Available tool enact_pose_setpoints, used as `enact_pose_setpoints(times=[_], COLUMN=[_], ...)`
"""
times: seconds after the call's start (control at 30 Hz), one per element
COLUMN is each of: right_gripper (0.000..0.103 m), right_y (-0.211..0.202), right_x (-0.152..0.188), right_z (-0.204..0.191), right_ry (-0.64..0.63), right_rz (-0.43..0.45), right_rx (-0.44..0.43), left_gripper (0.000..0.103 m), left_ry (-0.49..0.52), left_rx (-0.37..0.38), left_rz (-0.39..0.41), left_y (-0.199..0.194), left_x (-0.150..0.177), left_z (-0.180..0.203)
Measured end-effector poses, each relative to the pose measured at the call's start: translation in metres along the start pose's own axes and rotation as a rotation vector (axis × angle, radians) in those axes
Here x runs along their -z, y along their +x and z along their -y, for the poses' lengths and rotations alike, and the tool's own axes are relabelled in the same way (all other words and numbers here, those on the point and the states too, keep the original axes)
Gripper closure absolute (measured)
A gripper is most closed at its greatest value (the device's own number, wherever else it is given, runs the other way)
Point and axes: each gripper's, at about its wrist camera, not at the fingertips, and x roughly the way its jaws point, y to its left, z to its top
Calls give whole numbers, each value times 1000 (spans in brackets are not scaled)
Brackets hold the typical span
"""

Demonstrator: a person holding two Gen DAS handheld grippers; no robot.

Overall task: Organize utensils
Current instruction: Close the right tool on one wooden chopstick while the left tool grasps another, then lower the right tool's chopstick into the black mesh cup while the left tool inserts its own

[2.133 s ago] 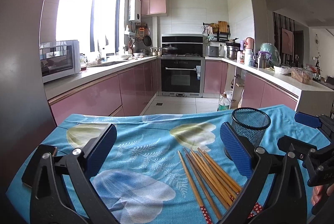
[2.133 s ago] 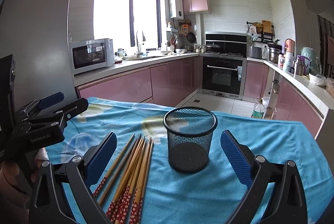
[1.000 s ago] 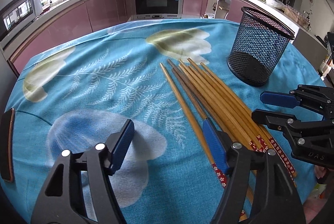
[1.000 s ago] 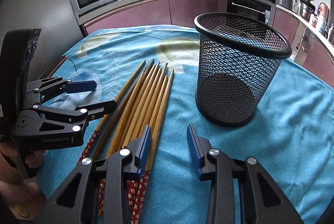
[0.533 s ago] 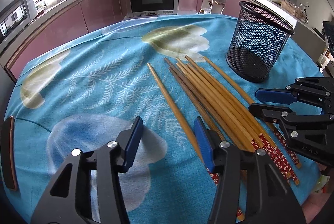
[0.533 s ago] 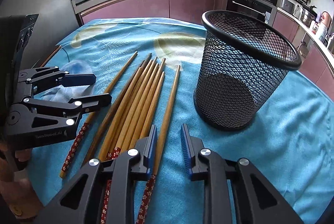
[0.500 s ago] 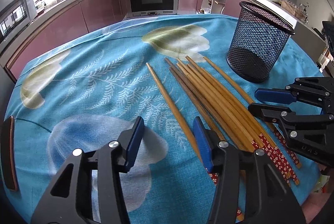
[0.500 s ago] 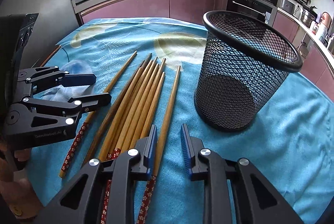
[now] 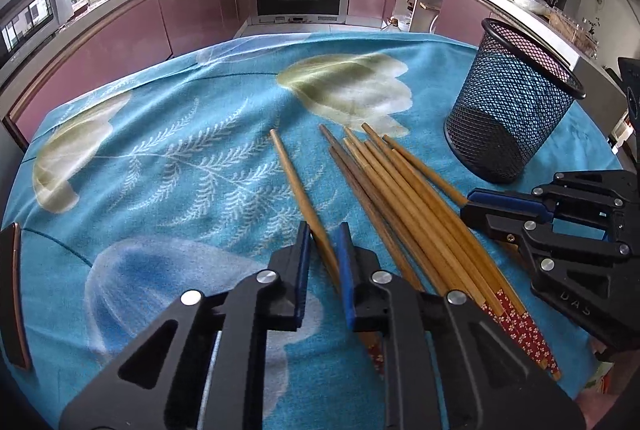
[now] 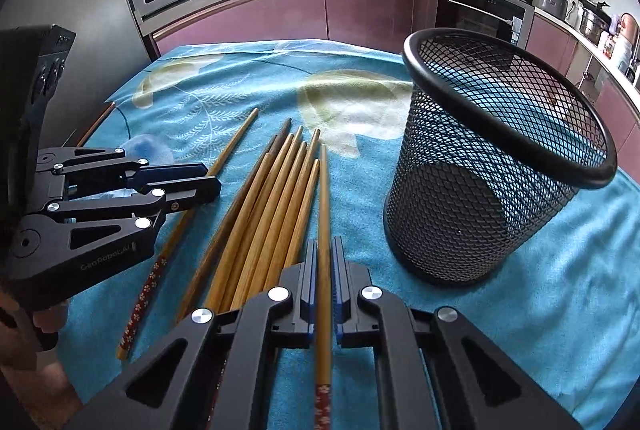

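— Condition and position of the items?

— One black mesh cup (image 10: 492, 181) is seen upright on the blue floral cloth (image 9: 180, 157) of the desk. Beside it, about nine bamboo chopsticks (image 9: 404, 197) with red flowered ends are laid.

— Tongs?

— Left tongs (image 9: 322, 250) are closing on the outermost chopstick (image 9: 298, 185); right tongs (image 10: 323, 262) are clamped on another chopstick (image 10: 323, 189).
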Motion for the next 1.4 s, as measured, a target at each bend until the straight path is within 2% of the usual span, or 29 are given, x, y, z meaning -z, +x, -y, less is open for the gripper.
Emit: enact_pose_setpoints(times=[0.1, 0.4, 0.67, 1.13, 1.4], right_gripper=[97, 97, 97, 97, 97], right_y=[-4, -39, -85, -152, -177], right_x=[1, 2, -3, -21, -42], right_z=[3, 8, 12, 37, 49], right_ry=[17, 22, 17, 38, 26], right_rz=[5, 90, 210, 423, 492], right_rx=[-20, -71, -114, -109, -83], left_gripper=[95, 95, 95, 96, 96], left_ry=[-27, -58, -63, -67, -39], left_rx=[16, 56, 159, 350, 389], left_rz=[4, 63, 151, 369, 442], left_y=[-2, -29, -77, -169, -190], left_x=[1, 3, -9, -50, -91], left_z=[-1, -6, -5, 7, 29])
